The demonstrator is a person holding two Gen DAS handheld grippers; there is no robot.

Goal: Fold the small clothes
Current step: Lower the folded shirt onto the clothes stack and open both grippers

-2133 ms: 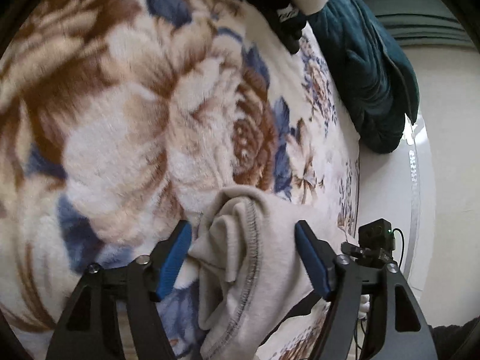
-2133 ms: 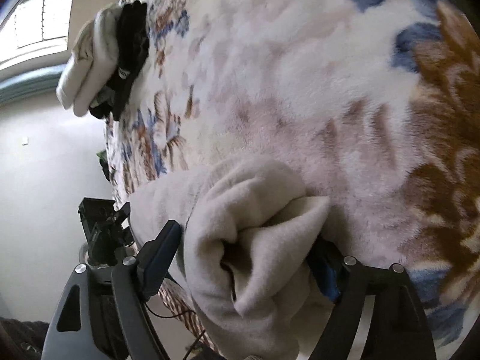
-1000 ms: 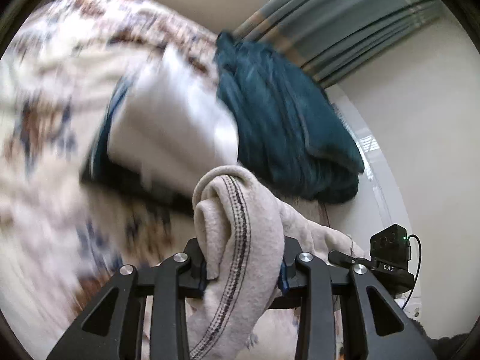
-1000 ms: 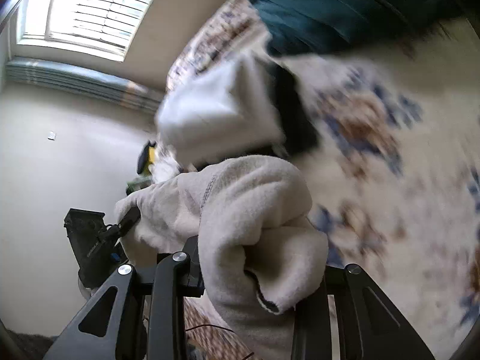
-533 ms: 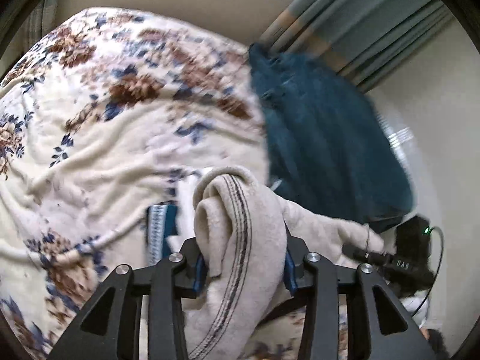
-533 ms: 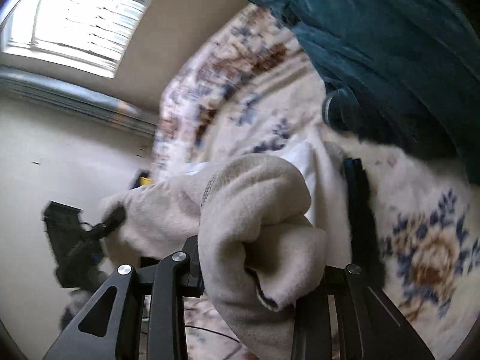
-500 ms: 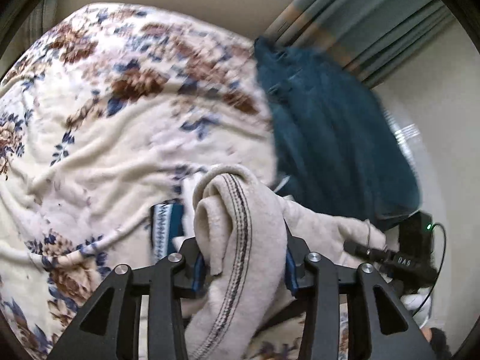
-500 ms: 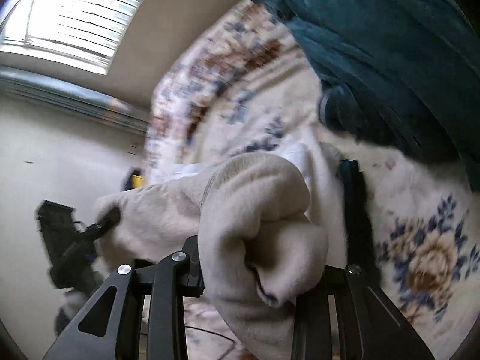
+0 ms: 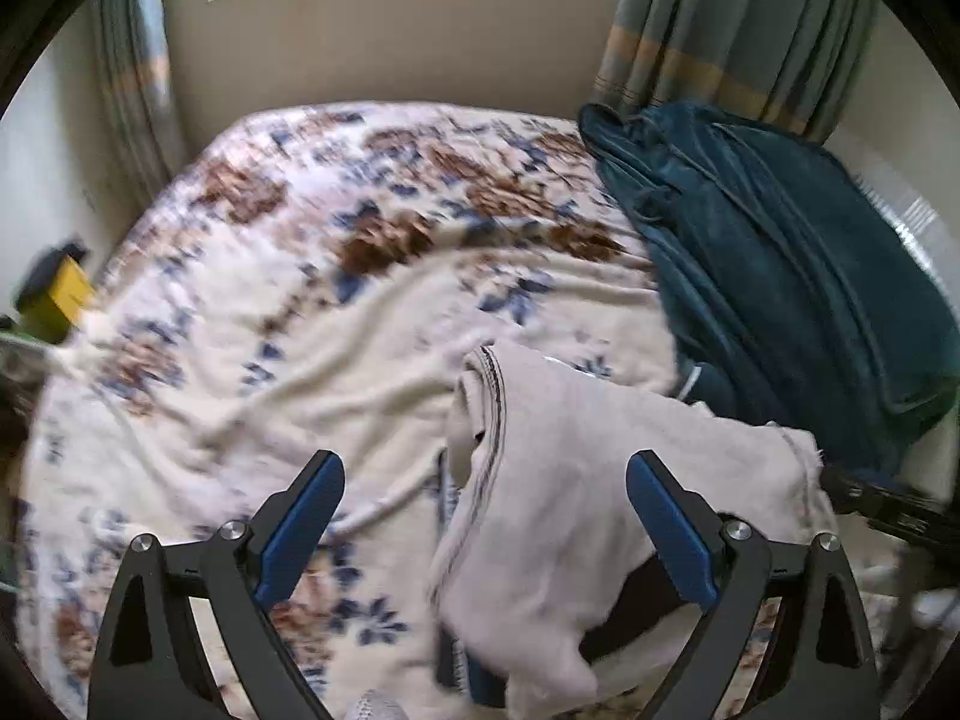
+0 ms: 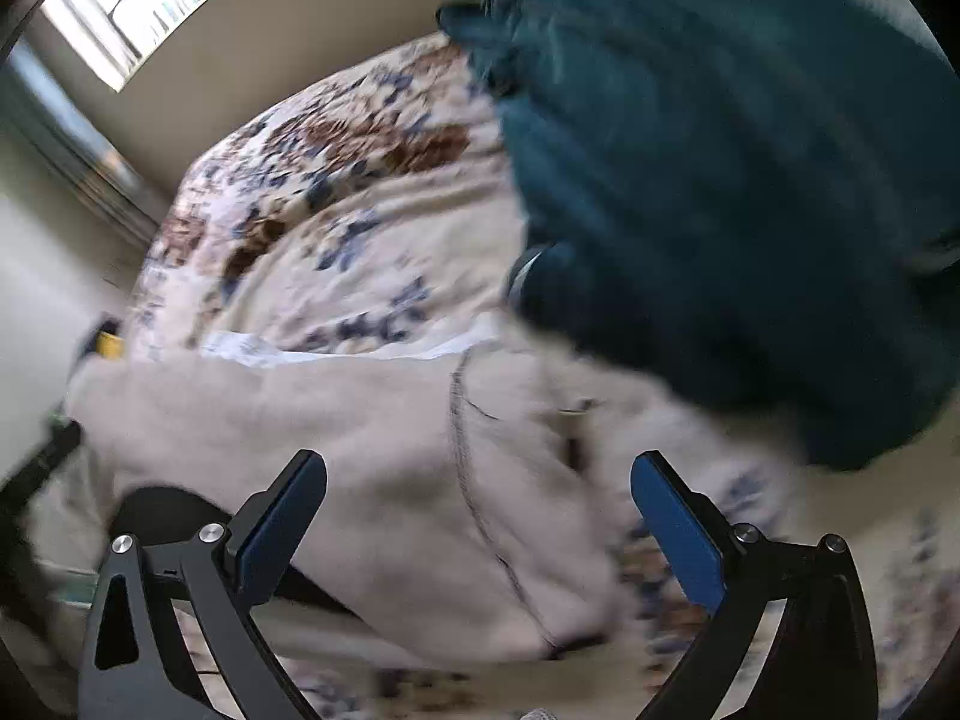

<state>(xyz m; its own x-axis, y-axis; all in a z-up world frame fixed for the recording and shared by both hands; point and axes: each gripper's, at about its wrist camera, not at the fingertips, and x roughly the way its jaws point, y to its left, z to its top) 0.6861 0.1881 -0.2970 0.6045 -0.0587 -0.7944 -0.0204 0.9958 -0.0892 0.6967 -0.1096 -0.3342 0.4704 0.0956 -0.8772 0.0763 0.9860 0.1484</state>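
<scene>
Both tools spread wide over a cream garment on a flowered bed.

No readable writing or label shows in either view. The left tool (image 9: 483,522) and right tool (image 10: 480,516) have just been opening; their blue pads stand apart, pinching nothing. The cream garment (image 9: 576,480) lies between and beyond each tool's fingers, clear of the pads, resting on the floral blanket (image 9: 336,312) over some darker folded pieces, just beside a teal blanket (image 9: 780,276). The right view is blurred.
</scene>
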